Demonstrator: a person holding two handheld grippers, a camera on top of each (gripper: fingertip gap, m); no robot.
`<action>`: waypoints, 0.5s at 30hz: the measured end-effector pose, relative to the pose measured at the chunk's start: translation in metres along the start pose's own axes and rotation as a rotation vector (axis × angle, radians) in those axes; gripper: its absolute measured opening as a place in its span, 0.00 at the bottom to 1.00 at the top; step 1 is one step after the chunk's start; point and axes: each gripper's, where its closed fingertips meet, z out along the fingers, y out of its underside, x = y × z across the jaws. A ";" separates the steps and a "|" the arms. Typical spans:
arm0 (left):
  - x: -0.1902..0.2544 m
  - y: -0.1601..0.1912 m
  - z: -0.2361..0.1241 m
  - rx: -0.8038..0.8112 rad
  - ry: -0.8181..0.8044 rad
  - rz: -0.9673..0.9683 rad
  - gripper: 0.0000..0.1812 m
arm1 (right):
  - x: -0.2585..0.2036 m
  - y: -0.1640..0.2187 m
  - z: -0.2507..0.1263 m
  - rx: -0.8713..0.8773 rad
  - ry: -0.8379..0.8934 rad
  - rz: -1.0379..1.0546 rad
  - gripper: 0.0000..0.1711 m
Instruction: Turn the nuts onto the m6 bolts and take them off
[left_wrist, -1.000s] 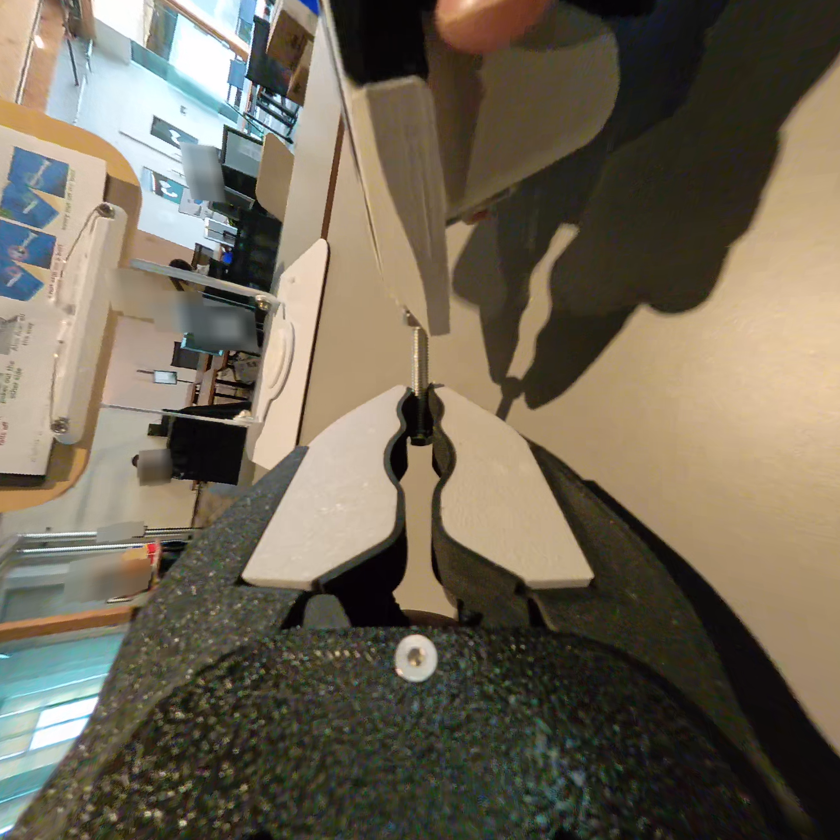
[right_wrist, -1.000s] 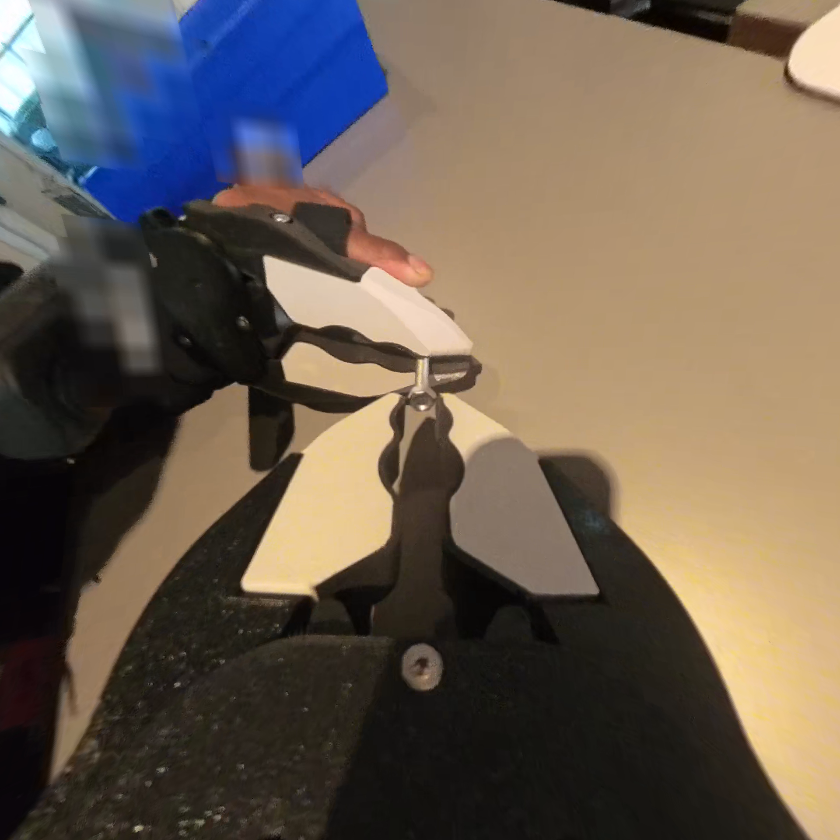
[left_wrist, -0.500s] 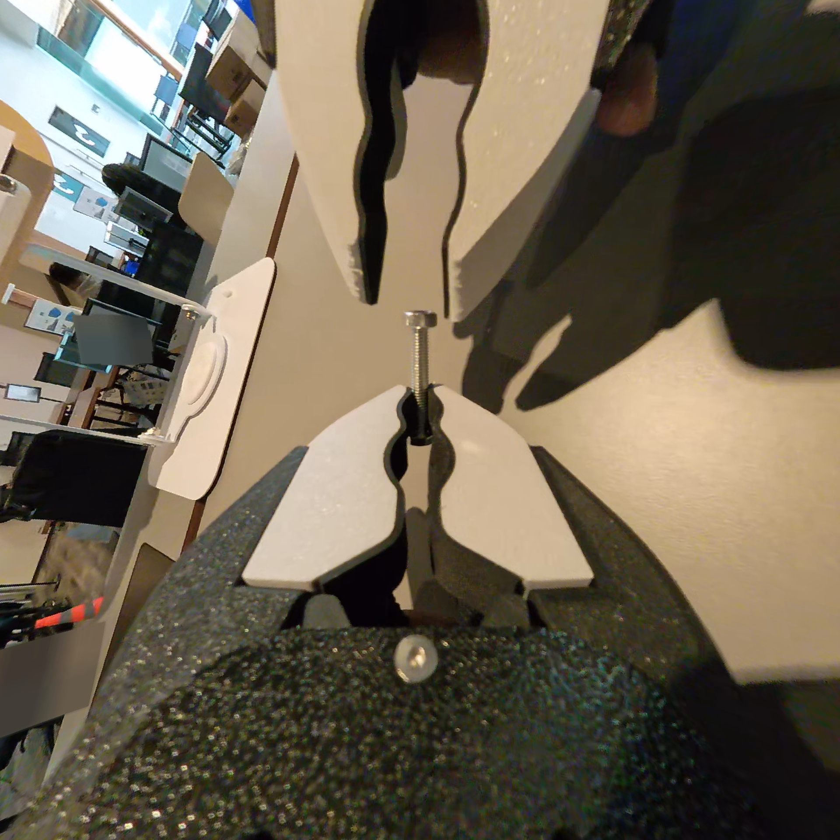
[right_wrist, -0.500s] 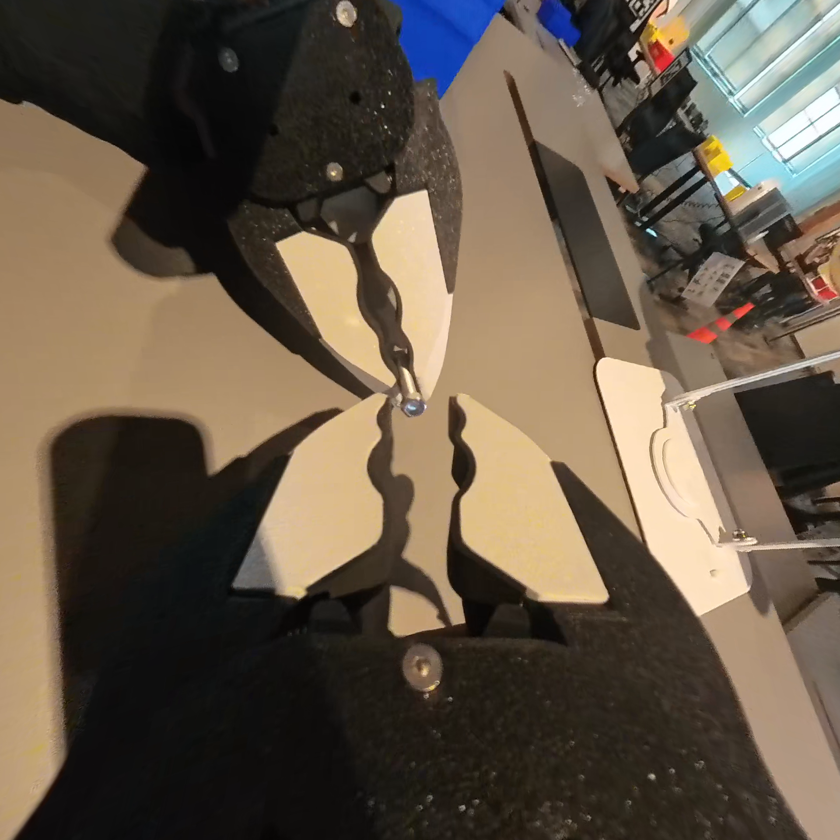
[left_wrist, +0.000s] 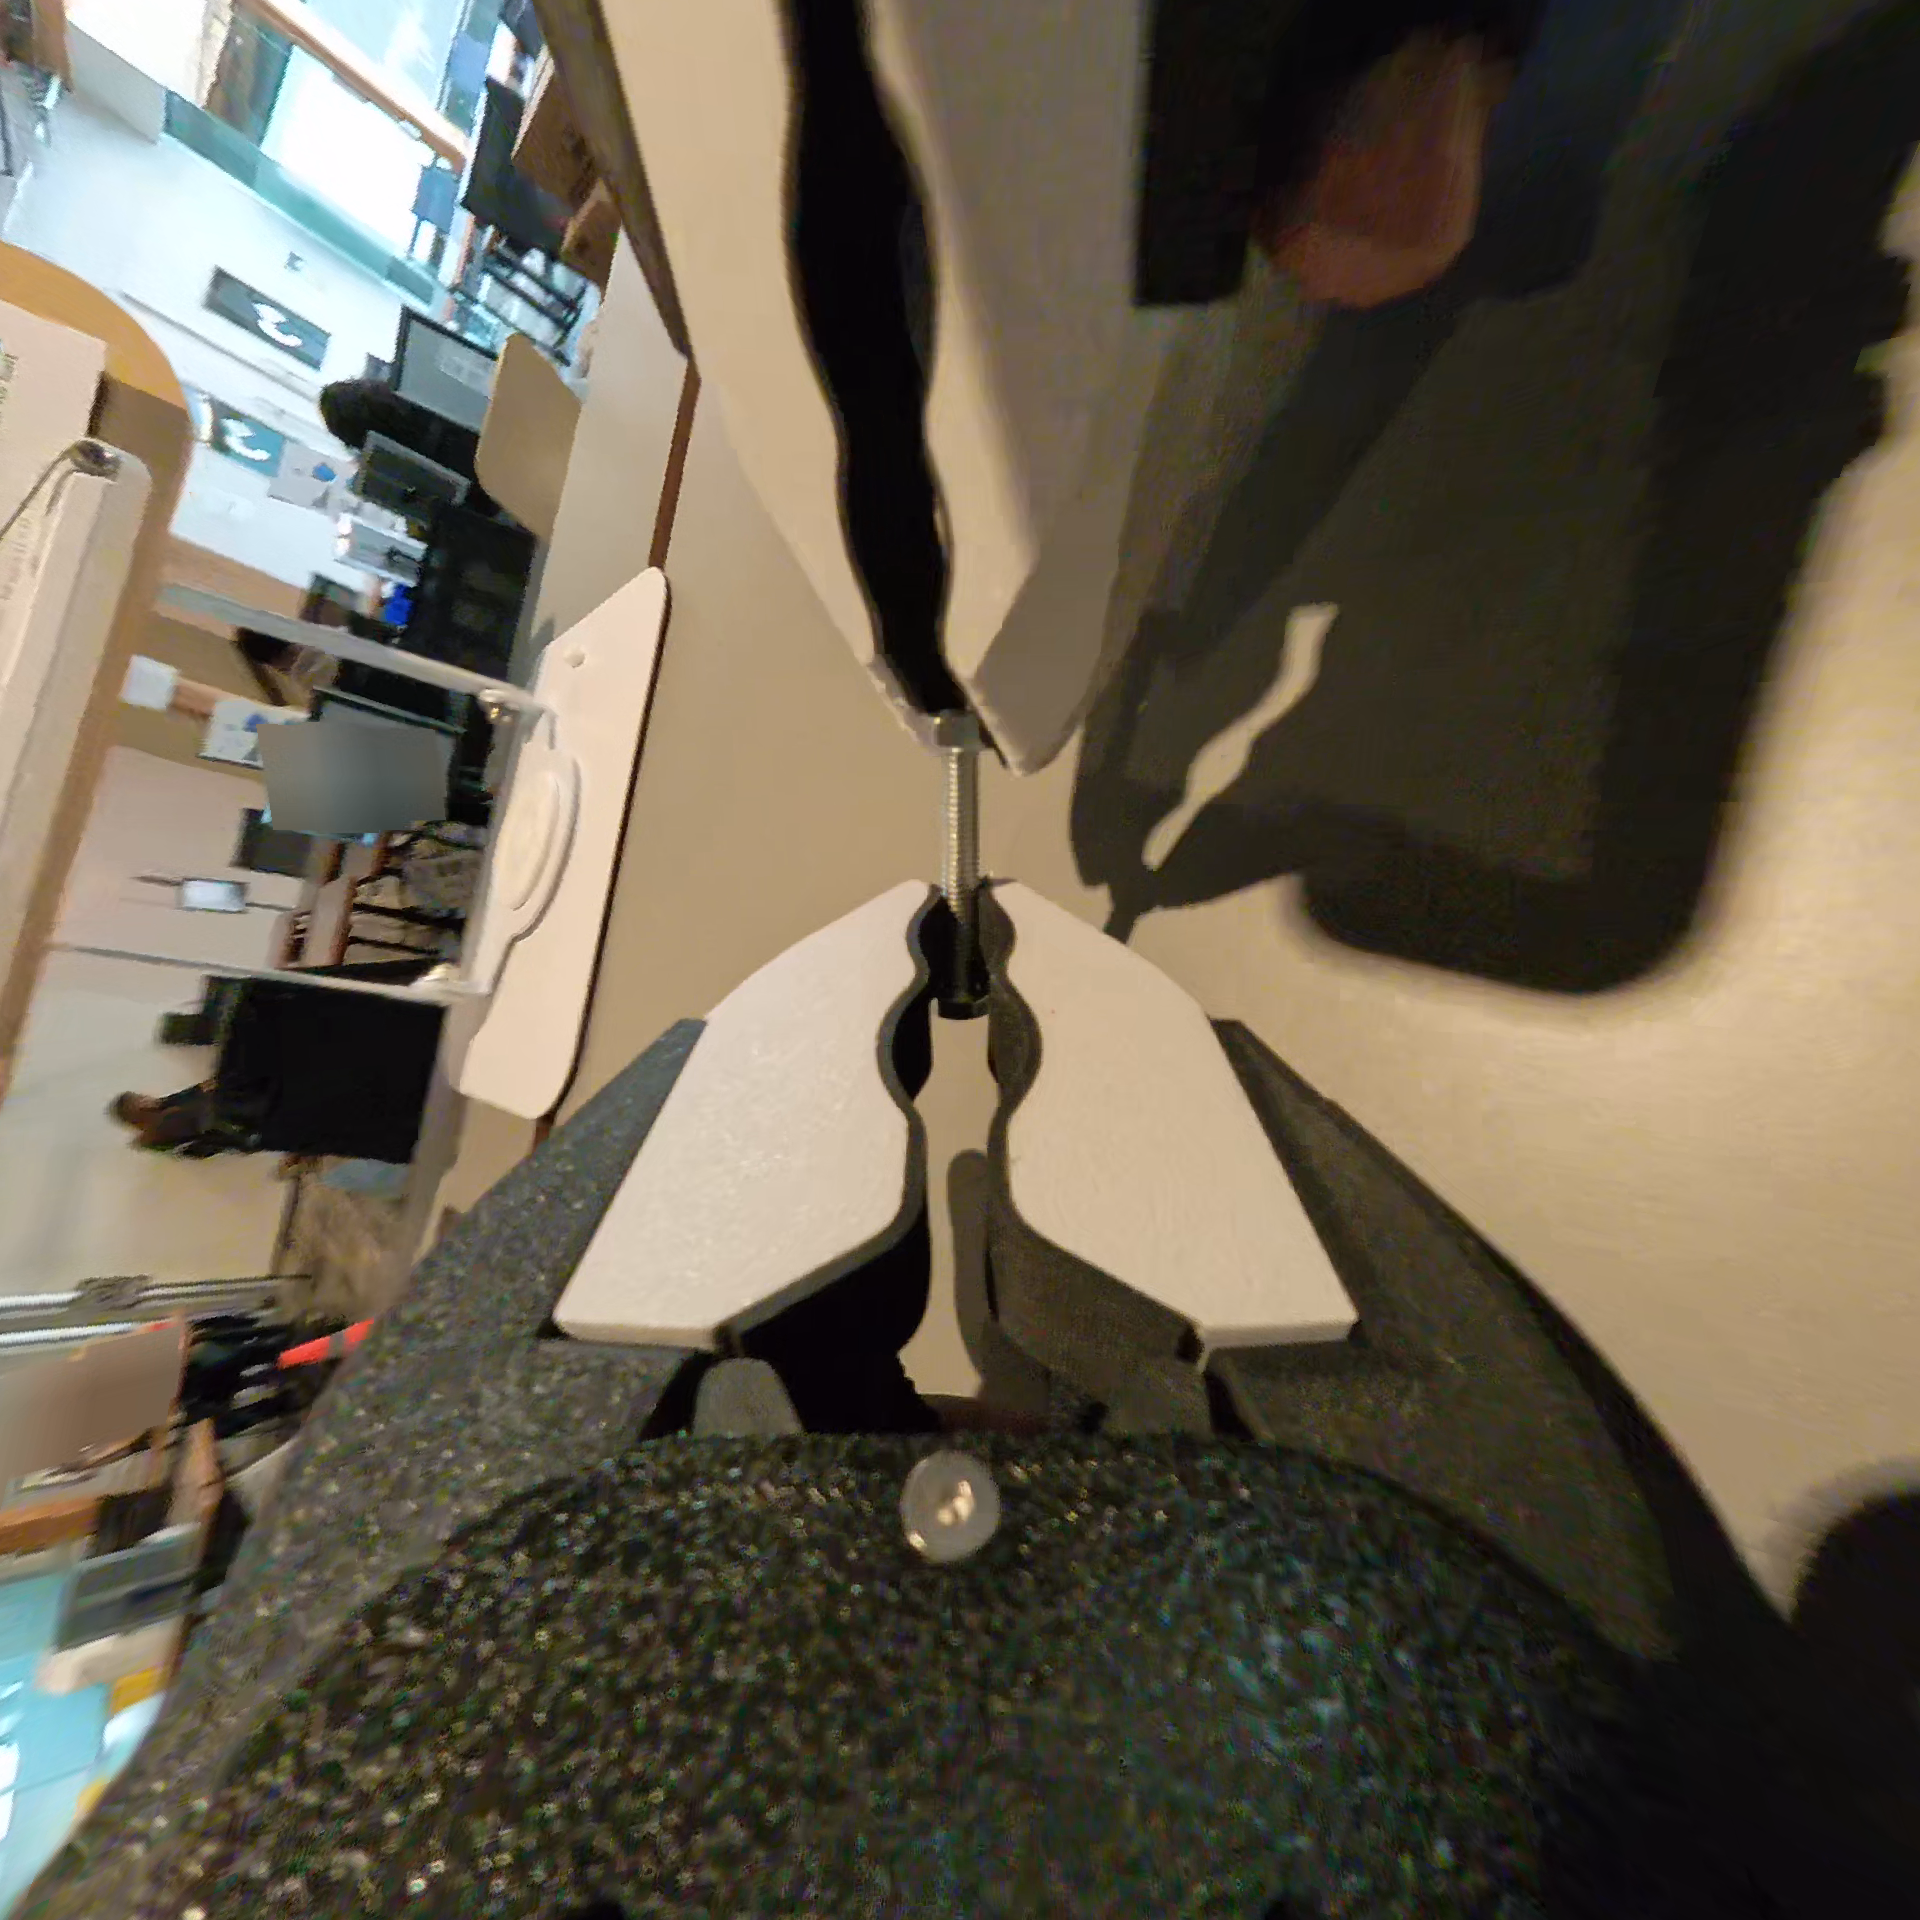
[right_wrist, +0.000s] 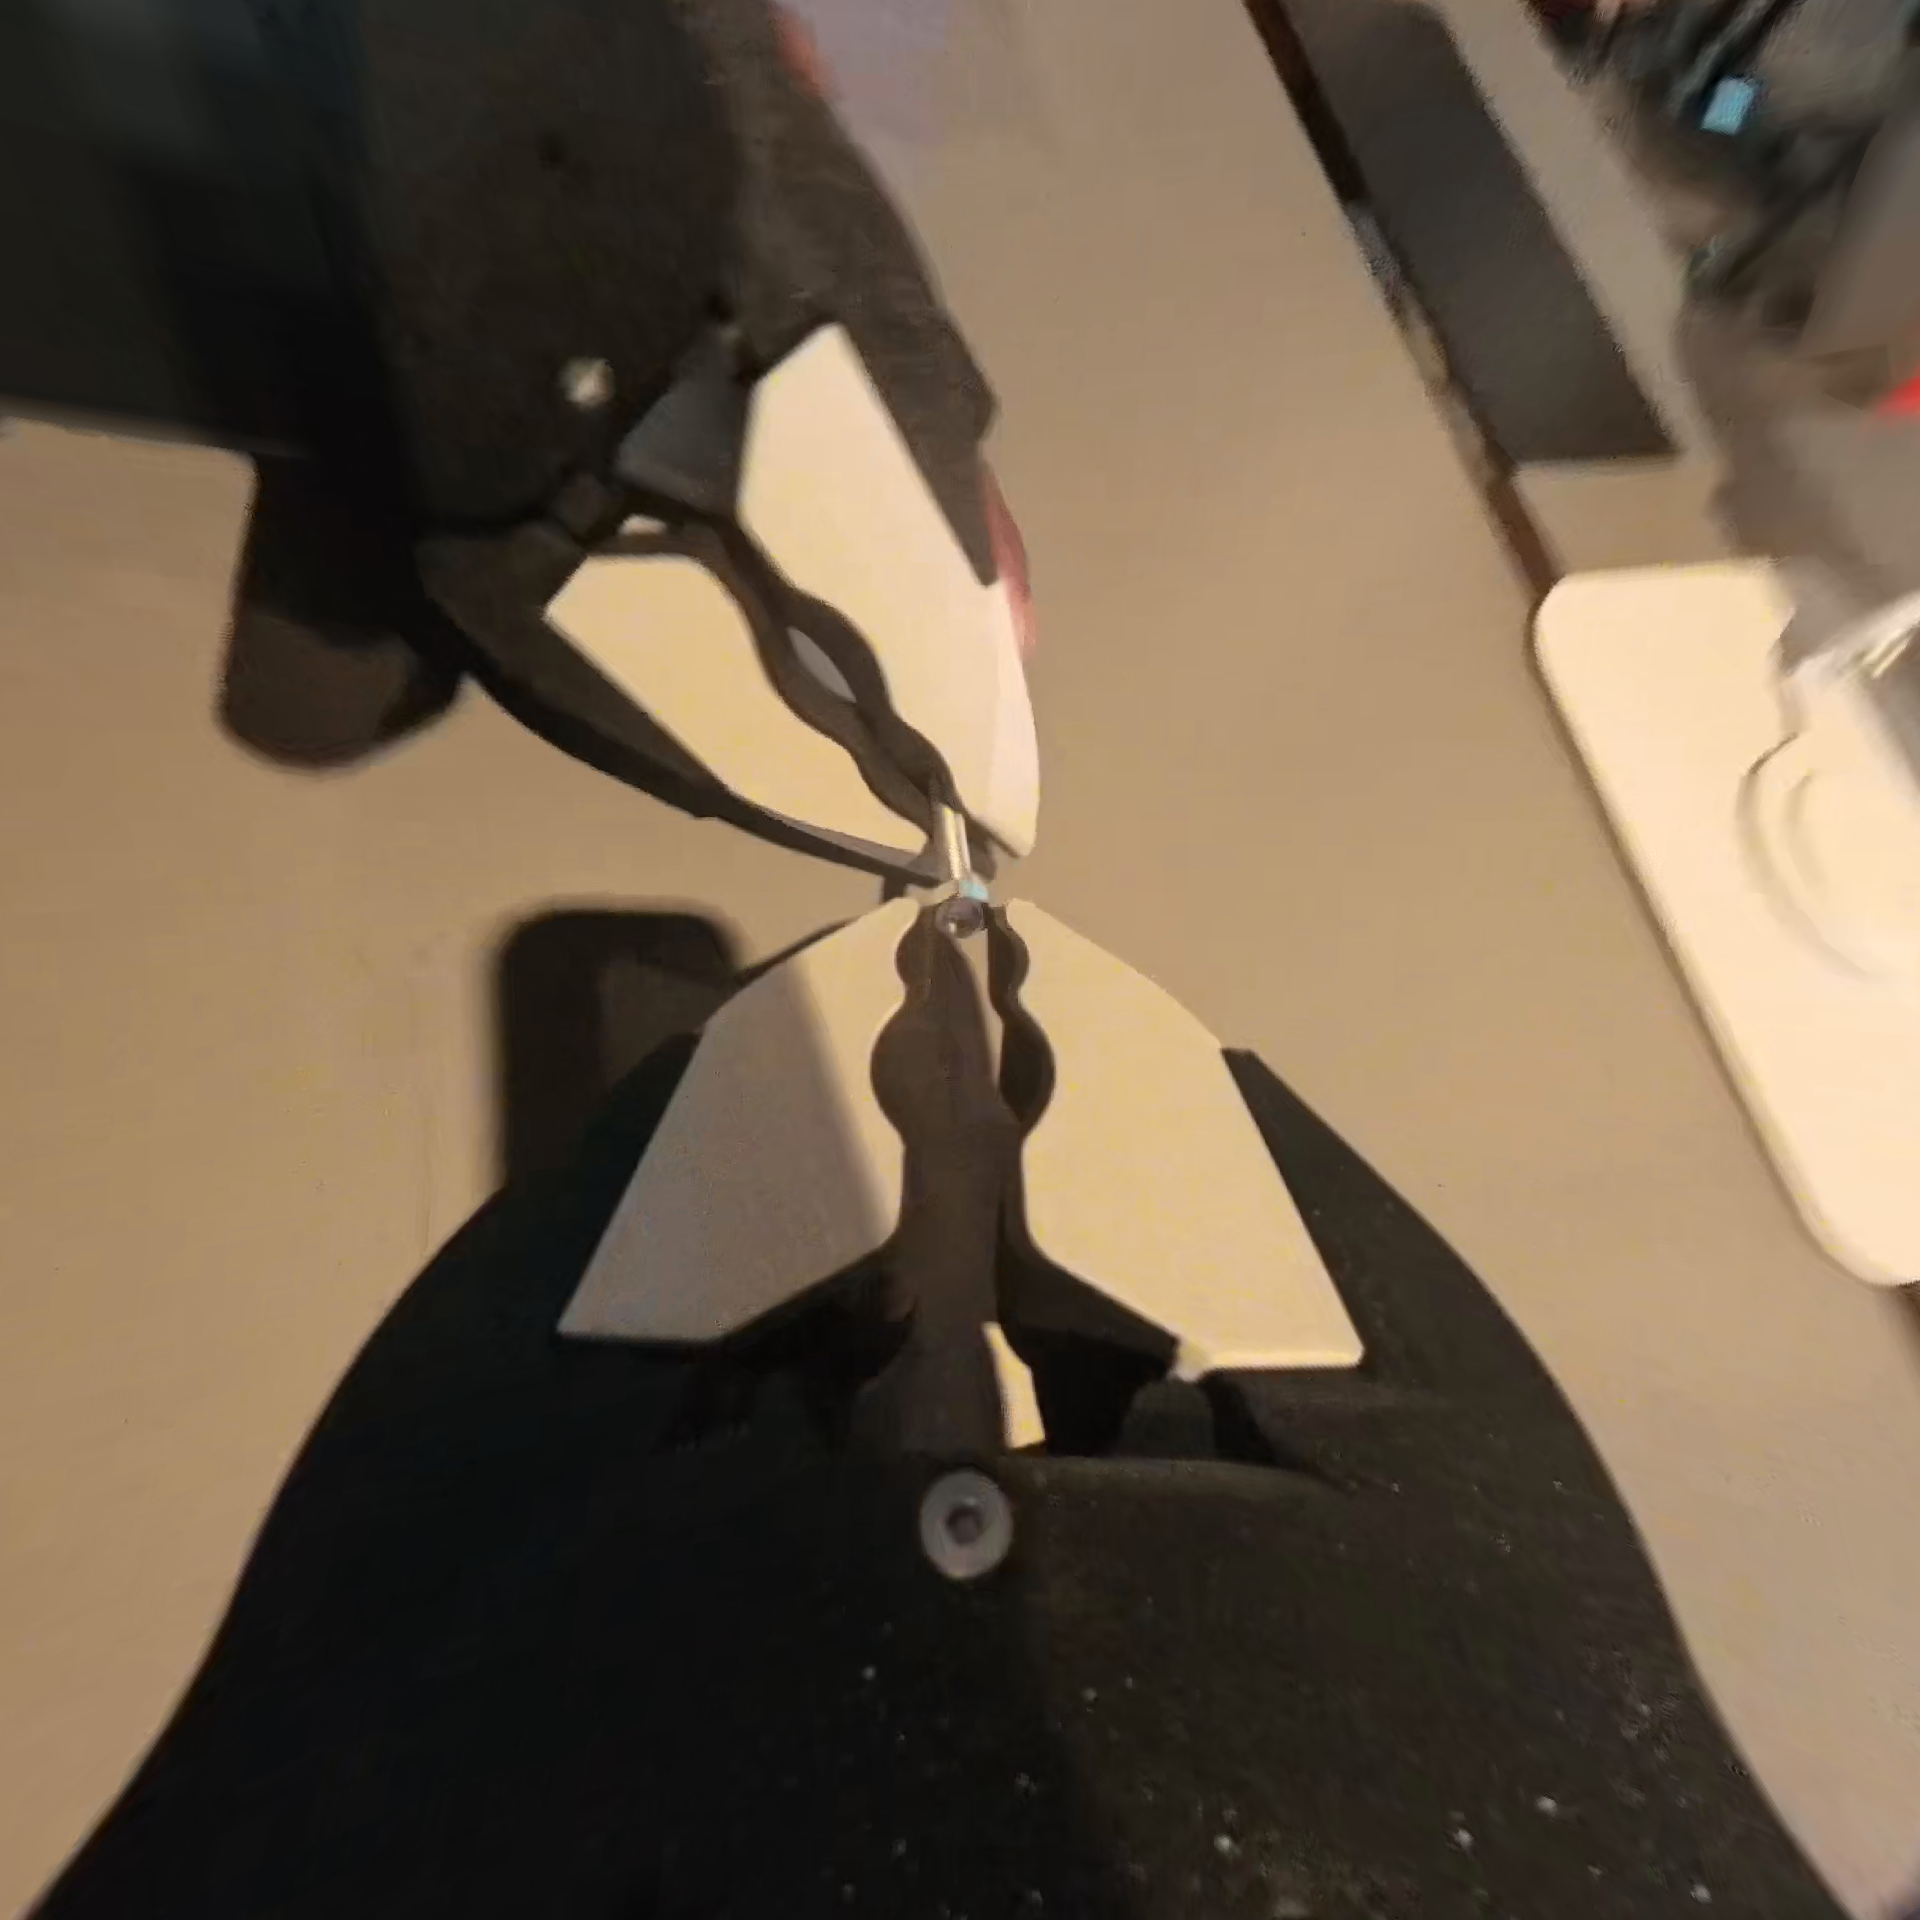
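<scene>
A silver M6 bolt is held above the beige table. My left gripper is shut on its near end, with the threaded shaft pointing away from it. A hex nut sits at the bolt's far end. My right gripper comes in from the top, tip to tip with the left, and is shut on that nut. In the right wrist view the right gripper pinches the nut, and the left gripper holds the bolt from the upper left.
A white plate with a round recess lies on the table to the side; it also shows in the right wrist view. A dark strip lies on the table beyond. A person's finger rests on the right gripper.
One second ago the right gripper was shut on the nut. Half a second ago it stood open, turned about the bolt's axis. Now it has closed on the nut again. The left gripper keeps its hold.
</scene>
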 end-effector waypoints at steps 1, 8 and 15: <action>-0.002 0.002 0.001 -0.027 -0.024 0.035 0.03 | 0.000 0.001 0.002 -0.012 -0.030 0.139 0.06; -0.011 -0.001 -0.001 -0.019 -0.077 0.017 0.03 | 0.004 -0.010 -0.005 0.157 -0.275 0.610 0.09; 0.001 -0.003 -0.001 0.032 0.041 -0.089 0.03 | 0.010 0.003 -0.013 0.104 0.017 -0.172 0.17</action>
